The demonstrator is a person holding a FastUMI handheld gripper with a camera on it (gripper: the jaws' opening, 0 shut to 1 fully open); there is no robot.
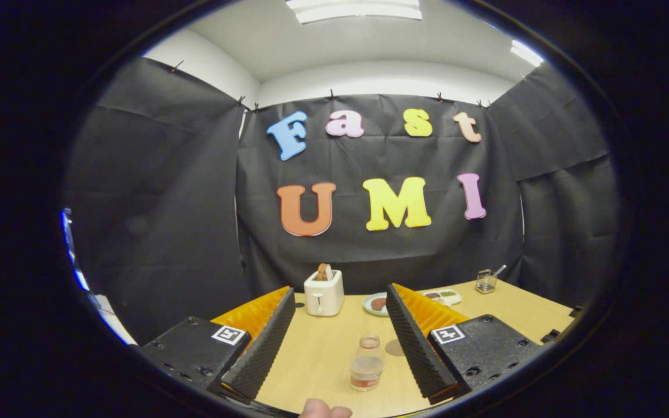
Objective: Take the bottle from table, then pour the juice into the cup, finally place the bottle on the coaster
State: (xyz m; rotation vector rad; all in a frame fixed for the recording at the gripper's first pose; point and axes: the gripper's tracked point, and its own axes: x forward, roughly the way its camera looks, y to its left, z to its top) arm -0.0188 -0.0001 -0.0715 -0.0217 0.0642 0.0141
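Observation:
A small clear bottle (367, 364) with a narrow neck and reddish juice low inside stands upright on the wooden table (323, 354). It is between my two fingers and nearer the right one, touching neither. My gripper (340, 348) is open, with nothing held. A round brown coaster (394, 347) lies flat just behind and to the right of the bottle, partly hidden by my right finger. A small clear cup (486, 281) with a stick leaning in it stands far off at the table's back right.
A white toaster (323, 293) with a slice in it stands at the back of the table, beyond my left finger. A plate (376, 303) with brown food and a small tray (445, 296) lie behind my right finger. A person's fingertip (324, 410) shows below the bottle.

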